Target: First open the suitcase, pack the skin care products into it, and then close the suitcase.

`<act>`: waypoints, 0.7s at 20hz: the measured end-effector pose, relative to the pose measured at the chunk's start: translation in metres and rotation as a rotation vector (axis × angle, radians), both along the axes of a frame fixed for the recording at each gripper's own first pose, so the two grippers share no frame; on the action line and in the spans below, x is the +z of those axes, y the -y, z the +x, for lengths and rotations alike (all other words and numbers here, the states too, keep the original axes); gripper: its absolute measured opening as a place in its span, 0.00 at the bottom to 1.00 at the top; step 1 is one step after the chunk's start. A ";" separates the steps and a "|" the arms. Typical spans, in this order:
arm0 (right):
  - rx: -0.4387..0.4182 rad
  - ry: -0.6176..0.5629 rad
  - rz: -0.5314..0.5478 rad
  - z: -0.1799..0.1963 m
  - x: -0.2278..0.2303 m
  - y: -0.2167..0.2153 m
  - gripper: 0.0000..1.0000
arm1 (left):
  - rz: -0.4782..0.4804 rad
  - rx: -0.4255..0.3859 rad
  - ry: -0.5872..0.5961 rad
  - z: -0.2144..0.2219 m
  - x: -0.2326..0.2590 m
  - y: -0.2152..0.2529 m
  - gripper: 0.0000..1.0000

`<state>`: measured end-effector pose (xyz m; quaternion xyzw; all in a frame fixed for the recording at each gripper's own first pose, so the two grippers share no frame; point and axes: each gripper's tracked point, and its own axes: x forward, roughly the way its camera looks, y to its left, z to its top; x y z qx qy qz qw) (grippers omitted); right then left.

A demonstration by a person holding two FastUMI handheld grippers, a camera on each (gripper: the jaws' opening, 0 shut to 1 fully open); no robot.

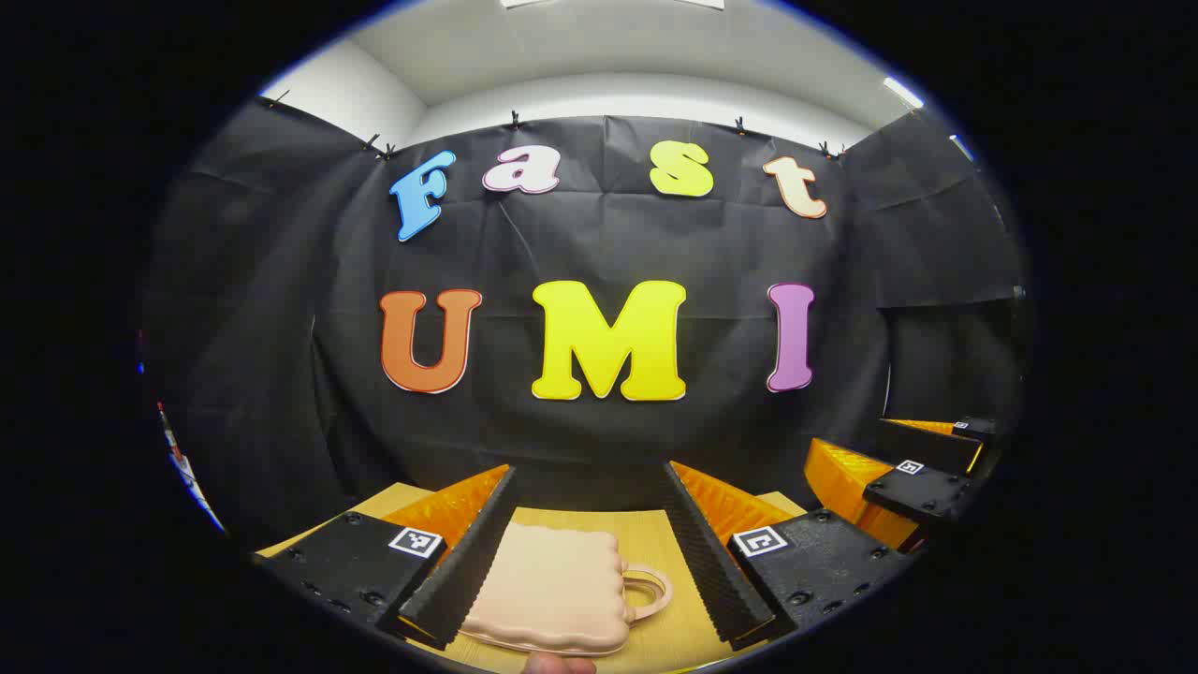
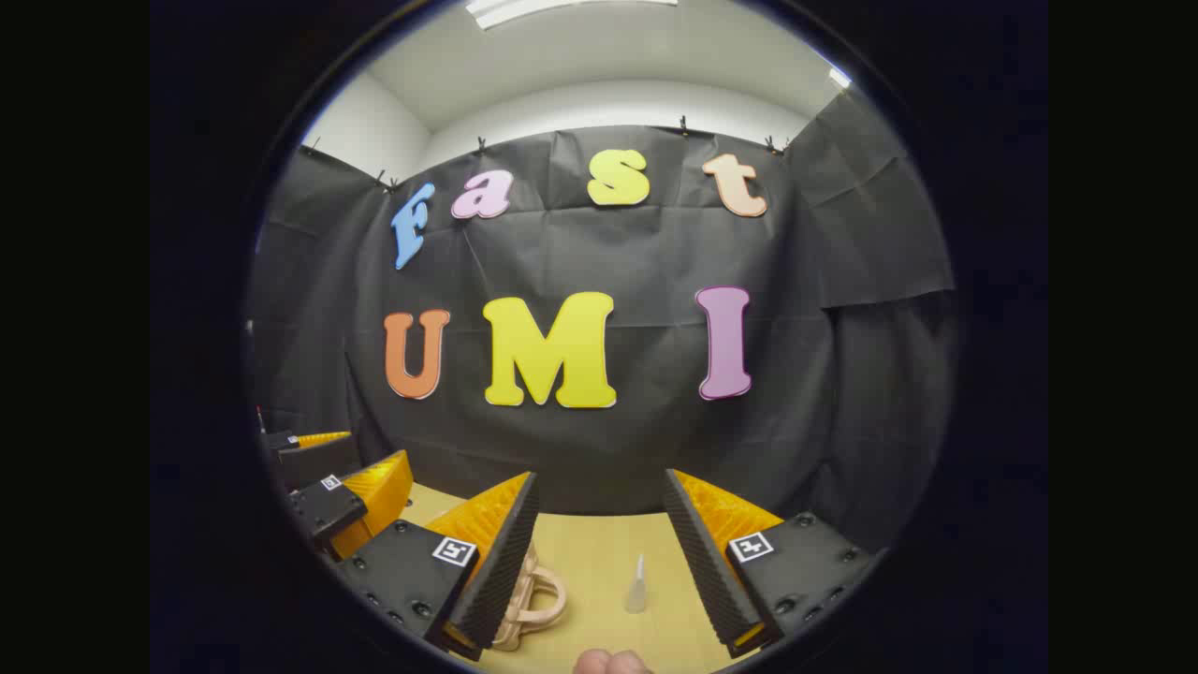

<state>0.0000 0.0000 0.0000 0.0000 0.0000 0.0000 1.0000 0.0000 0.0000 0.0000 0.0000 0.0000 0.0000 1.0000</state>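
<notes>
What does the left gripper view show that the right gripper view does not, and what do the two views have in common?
Left gripper view: the closed pink suitcase's whole ribbed lid, lying flat between the open left gripper.

Right gripper view: a small clear bottle standing upright on the table between the open right gripper.

Both: the wooden table, the suitcase handle, and the other gripper off to the side.

Bench [image 1: 646, 538]: pale wood top, lying flat along the foot of the booth's wall. Black cloth wall [image 1: 599, 243]: hanging creased behind the bench, held by small clips [image 1: 514, 120] along its upper edge. White ceiling [image 2: 608, 56]: carrying a lit strip light [image 2: 524, 9] overhead.
</notes>
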 end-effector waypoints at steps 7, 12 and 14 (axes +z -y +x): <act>-0.009 -0.013 0.001 -0.004 -0.002 0.008 0.79 | -0.010 0.002 -0.024 0.005 -0.008 0.001 0.97; -0.012 -0.027 0.015 0.003 -0.004 0.013 0.79 | -0.009 -0.025 -0.023 0.009 -0.008 0.008 0.96; -0.015 -0.033 0.012 0.005 -0.006 0.015 0.79 | -0.010 -0.032 -0.029 0.012 -0.009 0.009 0.96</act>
